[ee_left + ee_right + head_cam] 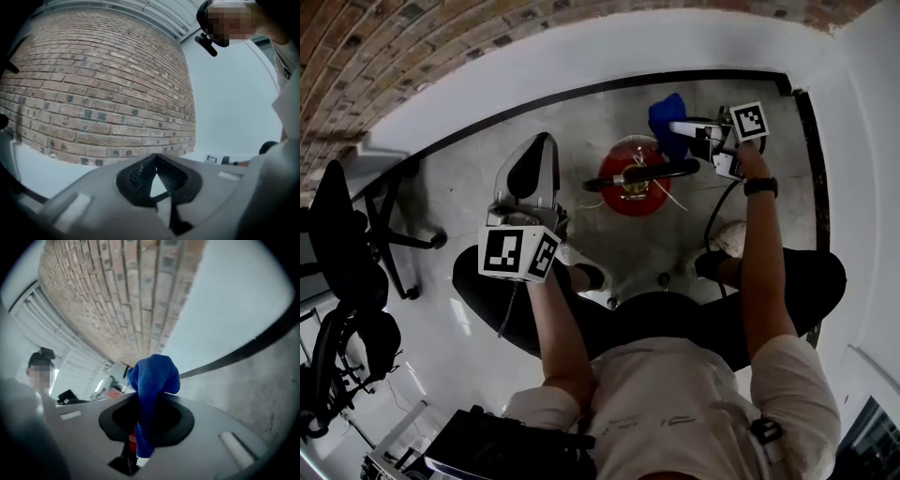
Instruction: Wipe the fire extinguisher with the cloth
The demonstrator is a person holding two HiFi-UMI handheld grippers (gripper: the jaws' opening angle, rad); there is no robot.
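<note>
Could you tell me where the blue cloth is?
The cloth is pinched in the right gripper, upper right of the head view, right beside the red fire extinguisher.

This is looking like an office or studio workroom in an industrial-style building. A bare brick wall [93, 93] is rising ahead of the left gripper [532, 155], with white ribbed panelling [150, 11] showing above it. A white-painted wall band [581, 52] and a black skirting strip [712, 74] are running beyond both grippers. A polished grey concrete floor [469, 187] is spreading beneath the right gripper [682, 129]. Black wheeled office chairs [342, 234] are standing well to the left of the left gripper, and a red fire extinguisher [614, 197] is standing on the floor near the right gripper.
</note>
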